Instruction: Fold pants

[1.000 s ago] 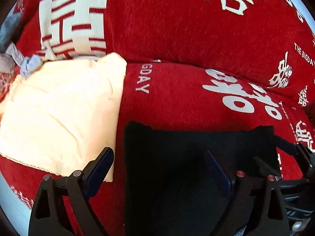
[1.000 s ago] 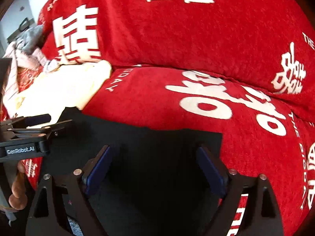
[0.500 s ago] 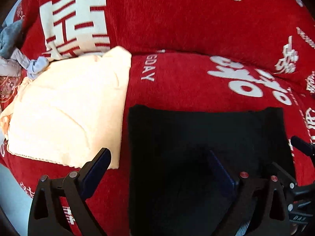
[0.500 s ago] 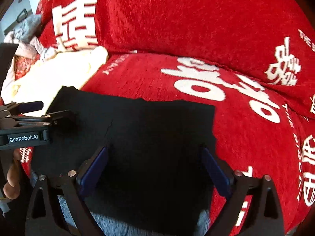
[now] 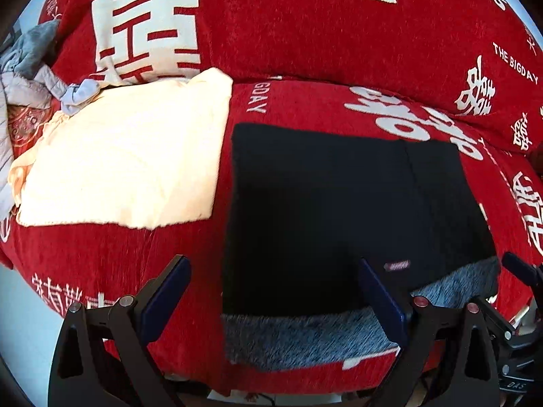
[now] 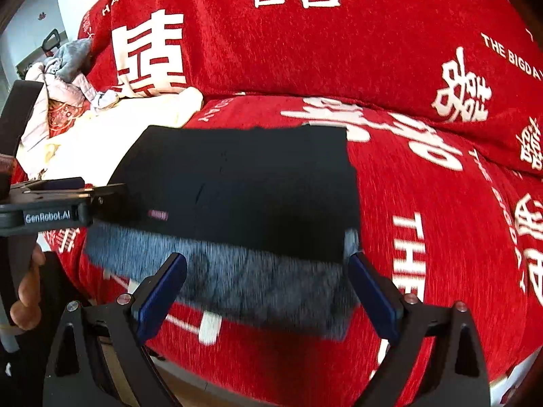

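The pants (image 5: 342, 210) lie folded into a compact black rectangle on the sofa seat (image 5: 305, 108), with a grey fleece lining strip exposed along the near edge at 6 o'clock. Judge the fold essentially complete; at most a final tidy remains. Your left hand-held gripper (image 5: 271, 302) and right hand-held gripper (image 6: 268, 291) both stand with jaws wide apart, holding nothing. A cream cloth (image 5: 125, 156) lies at 9 o'clock of the pants. Loose grey clothing (image 5: 37, 57) sits at 10 o'clock. The red cover (image 5: 271, 34) drapes the backrest.
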The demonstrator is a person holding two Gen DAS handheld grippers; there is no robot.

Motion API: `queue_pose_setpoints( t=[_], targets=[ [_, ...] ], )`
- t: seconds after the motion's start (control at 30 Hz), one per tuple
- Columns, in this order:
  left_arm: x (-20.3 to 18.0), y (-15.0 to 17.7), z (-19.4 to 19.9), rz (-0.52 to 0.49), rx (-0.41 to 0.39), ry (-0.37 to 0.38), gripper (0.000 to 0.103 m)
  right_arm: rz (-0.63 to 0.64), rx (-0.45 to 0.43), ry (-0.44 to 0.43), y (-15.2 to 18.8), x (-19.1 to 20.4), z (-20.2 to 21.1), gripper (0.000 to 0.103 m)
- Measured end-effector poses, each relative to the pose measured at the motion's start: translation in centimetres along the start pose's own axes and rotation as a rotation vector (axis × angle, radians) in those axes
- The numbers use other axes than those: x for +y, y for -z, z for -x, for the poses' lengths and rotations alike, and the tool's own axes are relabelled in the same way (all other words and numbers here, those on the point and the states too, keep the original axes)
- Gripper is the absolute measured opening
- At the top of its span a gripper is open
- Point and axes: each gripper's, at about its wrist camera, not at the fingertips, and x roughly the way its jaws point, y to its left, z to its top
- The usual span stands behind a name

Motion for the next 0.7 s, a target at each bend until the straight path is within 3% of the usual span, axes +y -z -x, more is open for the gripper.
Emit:
queue_pose_setpoints(
  t=[0.53,0.7],
  targets=[
    [0.9,2.2,-1.1,0.038,0.015,0.031,0.103,0.047,0.070,0.023,2.5,0.4,-2.3,0.100],
    [0.2,2.4,1.1,0.015,-0.014,0.046,0.103,0.024,0.017,0.073,2.0,0.9,0.2,0.100]
  ],
)
